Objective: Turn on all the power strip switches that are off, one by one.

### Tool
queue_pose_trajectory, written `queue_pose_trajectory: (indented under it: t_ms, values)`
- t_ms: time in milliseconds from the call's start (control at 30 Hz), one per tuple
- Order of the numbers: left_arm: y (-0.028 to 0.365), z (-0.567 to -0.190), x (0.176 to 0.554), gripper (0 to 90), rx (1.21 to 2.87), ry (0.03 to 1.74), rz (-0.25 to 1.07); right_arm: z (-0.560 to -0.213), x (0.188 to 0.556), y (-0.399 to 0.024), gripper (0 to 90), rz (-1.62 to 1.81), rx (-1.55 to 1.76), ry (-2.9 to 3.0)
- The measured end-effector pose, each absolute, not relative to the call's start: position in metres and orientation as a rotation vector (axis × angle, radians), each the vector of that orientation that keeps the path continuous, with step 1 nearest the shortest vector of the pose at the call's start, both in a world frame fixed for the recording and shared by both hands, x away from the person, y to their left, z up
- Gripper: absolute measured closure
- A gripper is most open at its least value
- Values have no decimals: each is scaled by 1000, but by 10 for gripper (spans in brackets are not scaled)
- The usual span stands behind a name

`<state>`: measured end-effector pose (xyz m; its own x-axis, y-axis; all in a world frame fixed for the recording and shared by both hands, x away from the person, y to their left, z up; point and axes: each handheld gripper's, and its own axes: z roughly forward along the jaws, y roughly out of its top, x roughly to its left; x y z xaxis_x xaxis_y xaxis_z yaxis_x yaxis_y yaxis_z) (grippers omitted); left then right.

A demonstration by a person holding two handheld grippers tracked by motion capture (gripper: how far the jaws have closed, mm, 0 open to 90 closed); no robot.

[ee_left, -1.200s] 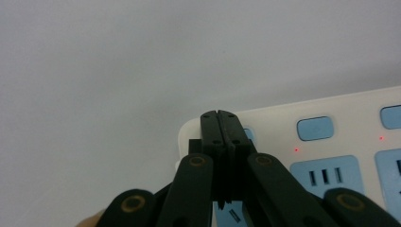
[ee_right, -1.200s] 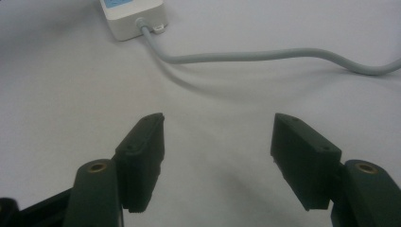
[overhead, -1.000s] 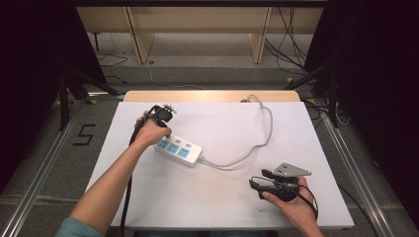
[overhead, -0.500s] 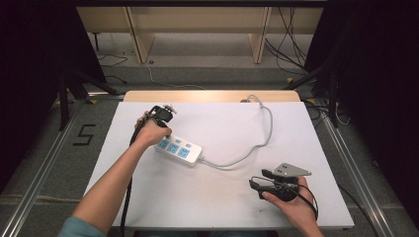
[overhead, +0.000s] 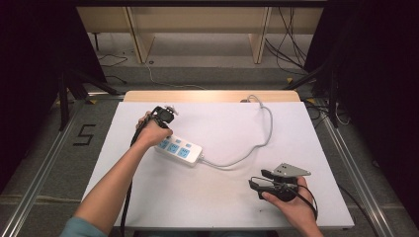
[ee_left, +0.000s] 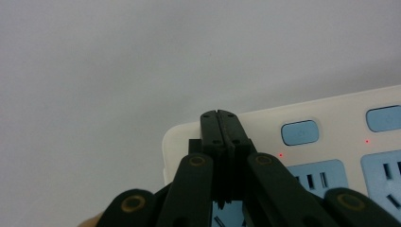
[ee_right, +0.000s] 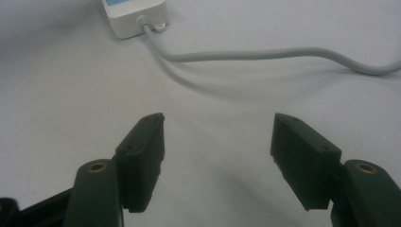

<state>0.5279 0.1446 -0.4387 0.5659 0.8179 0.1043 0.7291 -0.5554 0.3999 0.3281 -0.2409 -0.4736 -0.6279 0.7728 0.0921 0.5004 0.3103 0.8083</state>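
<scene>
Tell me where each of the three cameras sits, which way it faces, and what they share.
High view: above the person's side, facing forward and down on the table; both forearms, left gripper, right gripper and power strip show.
Left gripper view: on the left gripper, looking along its shut jaws down at the strip's end with blue buttons.
Right gripper view: on the right gripper, looking low across the table past open jaws to the strip's cable end.
Shared: all three show the strip.
</scene>
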Motion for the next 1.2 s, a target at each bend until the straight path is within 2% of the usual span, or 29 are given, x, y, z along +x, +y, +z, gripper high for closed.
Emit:
queue_pose_trajectory:
  t_ms: [1200]
  values:
    - [148,-428,521,895,2435,1235,440,-473,328,-241,366,1229,1152,2270]
